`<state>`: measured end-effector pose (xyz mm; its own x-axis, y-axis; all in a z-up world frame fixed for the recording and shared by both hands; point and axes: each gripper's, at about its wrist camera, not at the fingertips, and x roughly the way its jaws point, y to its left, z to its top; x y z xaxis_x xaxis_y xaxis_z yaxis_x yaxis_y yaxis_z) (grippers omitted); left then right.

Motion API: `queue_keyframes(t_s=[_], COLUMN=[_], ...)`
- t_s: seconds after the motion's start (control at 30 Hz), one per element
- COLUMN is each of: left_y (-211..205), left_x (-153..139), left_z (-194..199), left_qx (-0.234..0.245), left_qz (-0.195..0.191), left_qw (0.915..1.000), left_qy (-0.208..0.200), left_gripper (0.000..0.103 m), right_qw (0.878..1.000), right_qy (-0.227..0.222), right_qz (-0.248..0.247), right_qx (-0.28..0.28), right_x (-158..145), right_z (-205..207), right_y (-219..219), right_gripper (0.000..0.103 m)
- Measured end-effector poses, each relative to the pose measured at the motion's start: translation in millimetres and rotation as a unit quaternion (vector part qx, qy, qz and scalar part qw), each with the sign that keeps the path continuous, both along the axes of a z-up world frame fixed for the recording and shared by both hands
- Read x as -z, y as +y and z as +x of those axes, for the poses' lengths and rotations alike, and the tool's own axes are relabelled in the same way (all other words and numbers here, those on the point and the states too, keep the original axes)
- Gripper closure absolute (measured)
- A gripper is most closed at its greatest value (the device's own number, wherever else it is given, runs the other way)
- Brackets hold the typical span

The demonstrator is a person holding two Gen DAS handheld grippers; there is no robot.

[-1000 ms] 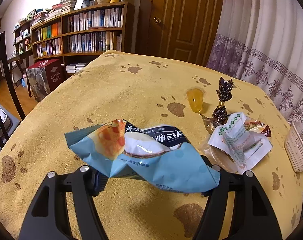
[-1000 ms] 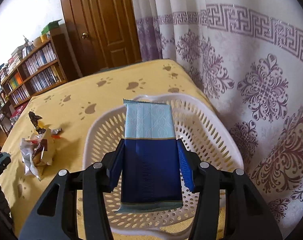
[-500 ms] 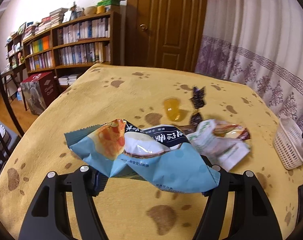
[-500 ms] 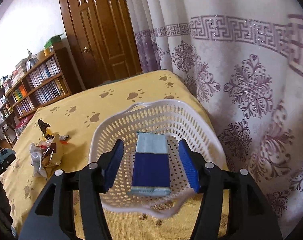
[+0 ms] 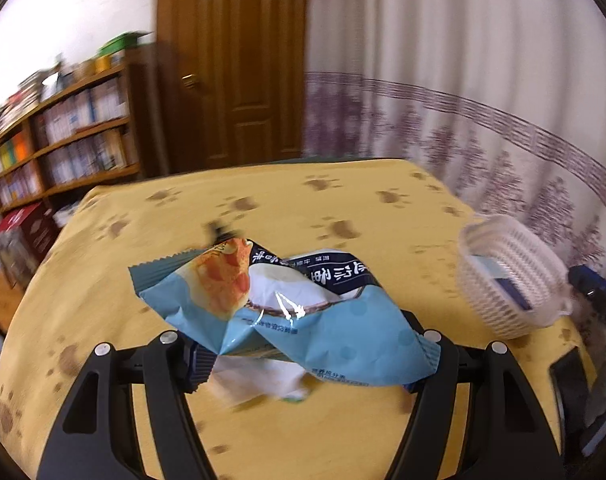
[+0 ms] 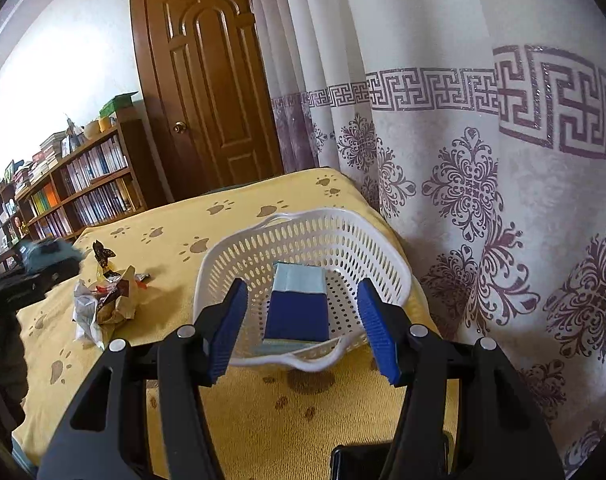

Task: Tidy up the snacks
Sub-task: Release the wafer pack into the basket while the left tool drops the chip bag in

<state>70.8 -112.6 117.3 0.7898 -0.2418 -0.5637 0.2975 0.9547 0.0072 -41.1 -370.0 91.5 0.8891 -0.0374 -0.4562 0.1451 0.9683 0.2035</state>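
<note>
A yellow paw-print cloth covers the worktop [image 6: 231,216], with a wooden door, a patterned curtain and a bookshelf [image 6: 83,184] behind it. The left hand-held gripper [image 5: 303,356] is clamped on a crumpled light-blue snack bag [image 5: 303,312], held clear of the cloth, probably so it can be carried to the white basket [image 5: 507,240] ahead and to its right. The right hand-held gripper [image 6: 303,332] stands wide and empty just in front of that basket [image 6: 287,228], its blue pads either side of a dark-blue and pale-blue packet [image 6: 297,304] lying flat inside, seemingly already sorted. Ahead and to its left, a heap of loose wrappers [image 6: 103,300] waits on the cloth, apparently not yet sorted. The left view is motion-blurred; something white beneath the held bag is smeared and cannot be identified, and the bag hides the left pads.
</note>
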Motion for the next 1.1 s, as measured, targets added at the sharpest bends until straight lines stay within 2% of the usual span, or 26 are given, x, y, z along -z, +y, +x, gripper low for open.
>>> queue_keyframes(t_s=[0.17, 0.3, 0.5, 0.67, 0.73, 0.77, 0.8, 1.1], left_y=[-63, -107, -151, -168, -175, -176, -174, -144], left_x=[-3, -3, 4, 8, 11, 12, 11, 5], left_z=[5, 11, 23, 26, 27, 27, 28, 30], left_qx=[0.066, 0.114, 0.162, 0.187, 0.195, 0.195, 0.193, 0.167], left_qz=[0.014, 0.009, -0.007, -0.009, -0.007, -0.007, -0.012, -0.037], left_qw=[0.9977, 0.9935, 0.9865, 0.9819, 0.98, 0.9801, 0.9804, 0.9846], left_qy=[-0.004, -0.001, 0.023, 0.031, 0.037, 0.039, 0.037, 0.036], left_gripper=[0.035, 0.035, 0.035, 0.034, 0.024, 0.013, 0.012, 0.012], right_qw=[1.0, 1.0, 1.0, 0.999, 0.999, 0.999, 0.999, 0.999], right_qy=[-0.003, -0.003, -0.005, -0.002, -0.001, -0.001, 0.0, 0.0], right_qz=[0.013, 0.021, 0.028, 0.034, 0.033, 0.033, 0.034, 0.031], right_qx=[0.001, 0.002, 0.007, 0.01, 0.012, 0.013, 0.013, 0.011], right_x=[6, 8, 11, 14, 15, 15, 15, 12], right_z=[-6, -10, -15, -14, -14, -14, -14, -14], right_y=[-5, -9, -14, -15, -15, -15, -15, -7], right_gripper=[0.044, 0.044, 0.044, 0.044, 0.044, 0.044, 0.044, 0.044])
